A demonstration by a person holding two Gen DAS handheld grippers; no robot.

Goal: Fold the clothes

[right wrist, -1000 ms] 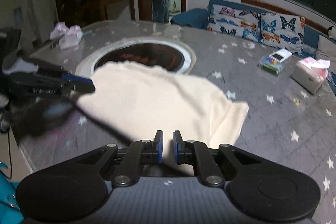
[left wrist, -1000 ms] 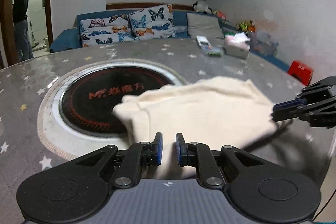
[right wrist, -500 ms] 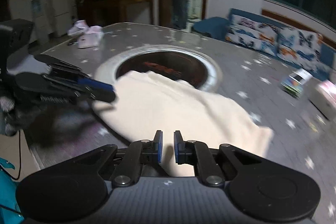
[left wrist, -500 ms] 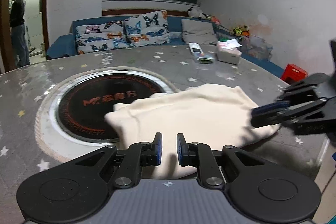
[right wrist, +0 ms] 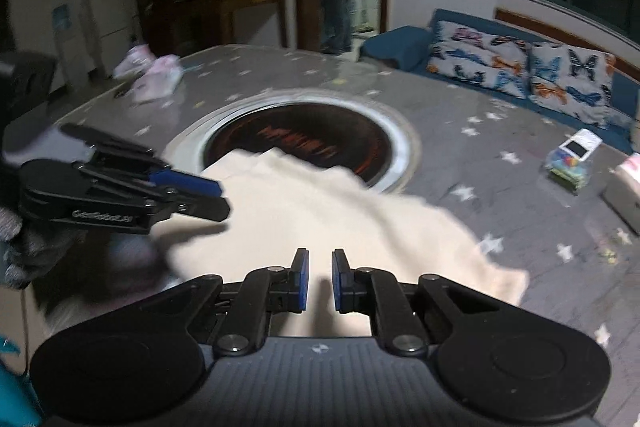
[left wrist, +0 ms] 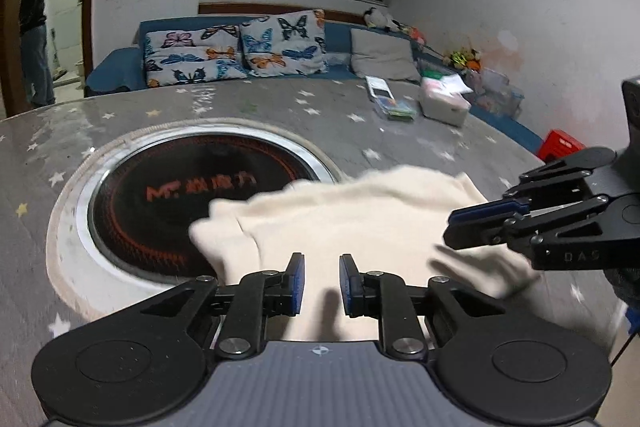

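Cream garment [left wrist: 344, 219] lies on the grey, star-printed table [left wrist: 248, 111], its far edge lapping over the round black inset with its pale metal ring [left wrist: 188, 195], its near edge under both grippers. Since a second ago the cloth has been carried along the table and now sits bunched, its far corner blurred with motion and one corner trailing toward the table's edge. The left gripper [left wrist: 322, 277] has just been opening its jaws a little; a narrow gap shows between the blue pads with cloth in it, though whether they pinch it cannot be told. The right gripper [right wrist: 319, 279] holds its pads close together with the same cream cloth in the slit, and a grip there cannot be confirmed either. The fabric looks soft, thick and matt, falling in rounded folds rather than sharp creases. Judging by the uneven outline, the fold is not yet squared and the piece probably needs smoothing flat first.
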